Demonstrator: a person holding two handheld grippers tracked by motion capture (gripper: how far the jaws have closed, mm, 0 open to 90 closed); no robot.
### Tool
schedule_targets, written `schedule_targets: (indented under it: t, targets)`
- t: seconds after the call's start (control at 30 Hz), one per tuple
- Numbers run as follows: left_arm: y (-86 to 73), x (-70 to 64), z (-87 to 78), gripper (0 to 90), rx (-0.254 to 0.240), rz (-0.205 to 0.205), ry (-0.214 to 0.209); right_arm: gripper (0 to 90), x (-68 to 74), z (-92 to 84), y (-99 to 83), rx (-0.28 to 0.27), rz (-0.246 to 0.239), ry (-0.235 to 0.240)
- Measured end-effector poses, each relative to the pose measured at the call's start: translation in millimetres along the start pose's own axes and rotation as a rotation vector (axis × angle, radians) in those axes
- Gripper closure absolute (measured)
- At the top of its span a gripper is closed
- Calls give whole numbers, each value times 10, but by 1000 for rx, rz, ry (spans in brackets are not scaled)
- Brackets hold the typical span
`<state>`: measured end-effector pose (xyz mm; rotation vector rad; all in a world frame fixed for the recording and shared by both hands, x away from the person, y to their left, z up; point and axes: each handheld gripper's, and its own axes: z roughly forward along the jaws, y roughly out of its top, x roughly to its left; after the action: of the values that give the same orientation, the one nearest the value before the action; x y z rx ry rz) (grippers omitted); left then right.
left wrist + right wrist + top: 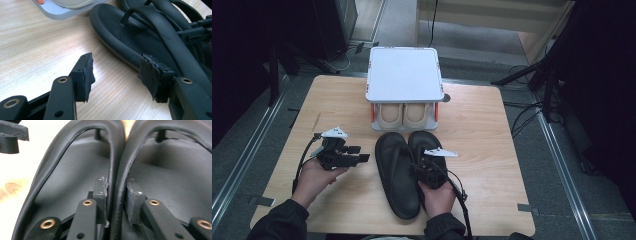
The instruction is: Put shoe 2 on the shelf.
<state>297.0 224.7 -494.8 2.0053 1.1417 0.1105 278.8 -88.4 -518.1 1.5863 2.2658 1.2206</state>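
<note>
R hand-held gripper [116,200] pinches smooth black sandal straps [117,170].

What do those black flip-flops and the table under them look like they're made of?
The black flip-flops look like soft matte rubber or leather-like synthetic: smooth rounded straps, faint sheen, fine grain in the right gripper view; which one can't be settled. The table shows a pale wood grain with a smooth satin finish, possibly laminate rather than solid wood.

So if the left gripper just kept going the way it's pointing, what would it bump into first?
Probably the nearer black sandal. The left gripper is open, its fingers aimed across bare table at that sandal's side edge, which one finger already overlaps in the left gripper view. Depth is unclear, so it may pass just above.
</note>
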Motion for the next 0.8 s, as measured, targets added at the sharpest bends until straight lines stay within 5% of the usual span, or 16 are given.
schedule_targets:
  t: [0.8]
  targets:
    - [-1, 70, -44, 408, -3, -19, 5, 769, -122, -265, 43, 14, -22, 16]
